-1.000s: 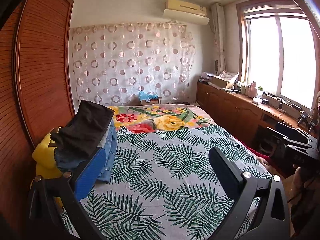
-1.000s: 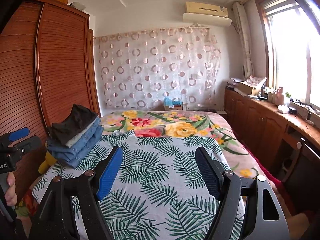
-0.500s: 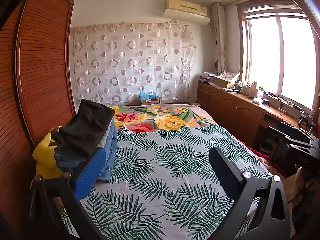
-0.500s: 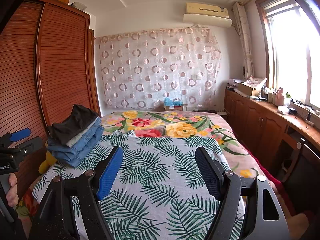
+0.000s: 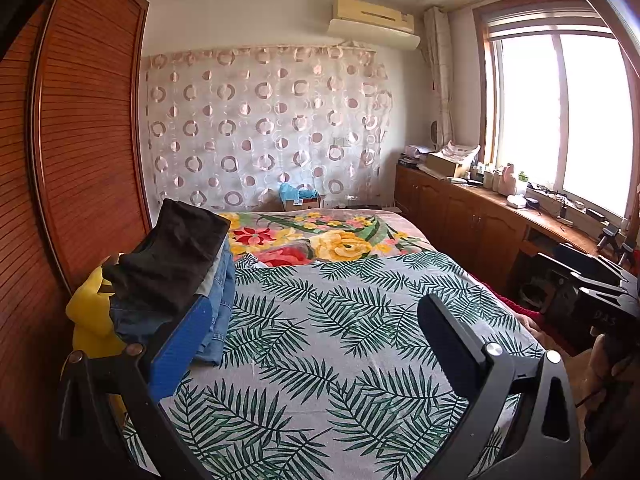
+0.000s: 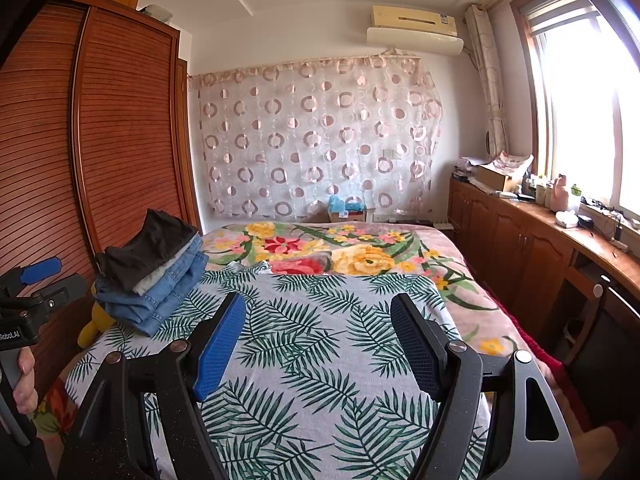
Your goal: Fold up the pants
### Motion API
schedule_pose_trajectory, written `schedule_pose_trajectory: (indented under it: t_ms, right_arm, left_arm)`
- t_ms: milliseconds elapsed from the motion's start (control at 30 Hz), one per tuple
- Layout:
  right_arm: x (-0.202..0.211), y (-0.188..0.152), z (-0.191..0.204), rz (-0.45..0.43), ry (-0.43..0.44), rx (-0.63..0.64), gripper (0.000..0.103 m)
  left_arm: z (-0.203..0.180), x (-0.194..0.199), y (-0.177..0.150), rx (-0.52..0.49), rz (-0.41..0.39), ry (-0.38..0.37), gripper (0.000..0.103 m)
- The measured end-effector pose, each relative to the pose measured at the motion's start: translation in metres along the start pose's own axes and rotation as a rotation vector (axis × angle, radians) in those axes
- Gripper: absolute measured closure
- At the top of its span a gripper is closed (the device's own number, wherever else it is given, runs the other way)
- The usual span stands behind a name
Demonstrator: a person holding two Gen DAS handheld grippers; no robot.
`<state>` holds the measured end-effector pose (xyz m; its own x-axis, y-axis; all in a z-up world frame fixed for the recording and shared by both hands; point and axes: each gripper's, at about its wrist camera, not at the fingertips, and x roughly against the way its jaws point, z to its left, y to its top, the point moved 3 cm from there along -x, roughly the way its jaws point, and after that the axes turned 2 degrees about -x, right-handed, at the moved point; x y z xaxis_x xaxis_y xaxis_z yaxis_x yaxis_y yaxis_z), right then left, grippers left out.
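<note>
Lying folded, stacked pants (image 6: 150,276): dark pair atop blue denim, bed's (image 6: 320,340) left edge.

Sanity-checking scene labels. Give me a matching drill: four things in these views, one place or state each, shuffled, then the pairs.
Things:
1. folded pants stack
2. right claw
3. air conditioner
4. yellow plush toy

Places or states:
A. high on the far wall
B. open, nothing between its fingers
C. on the bed's left edge by the wardrobe
D. partly under the stack

Pairs: 1-C, 2-B, 3-A, 4-D
</note>
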<state>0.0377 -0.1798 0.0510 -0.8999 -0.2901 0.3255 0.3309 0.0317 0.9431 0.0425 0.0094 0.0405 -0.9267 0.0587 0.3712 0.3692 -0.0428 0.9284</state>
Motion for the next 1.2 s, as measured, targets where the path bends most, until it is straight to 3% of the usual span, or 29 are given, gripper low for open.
schedule_pose_trajectory:
  t_ms: [1200]
  right_arm:
    - [0.0000, -0.0041, 0.0023, -0.004, 0.003, -0.001, 0.026]
  left_arm:
    - [0.0001, 0.0022, 0.0000, 0.000, -0.002, -0.006, 0.000]
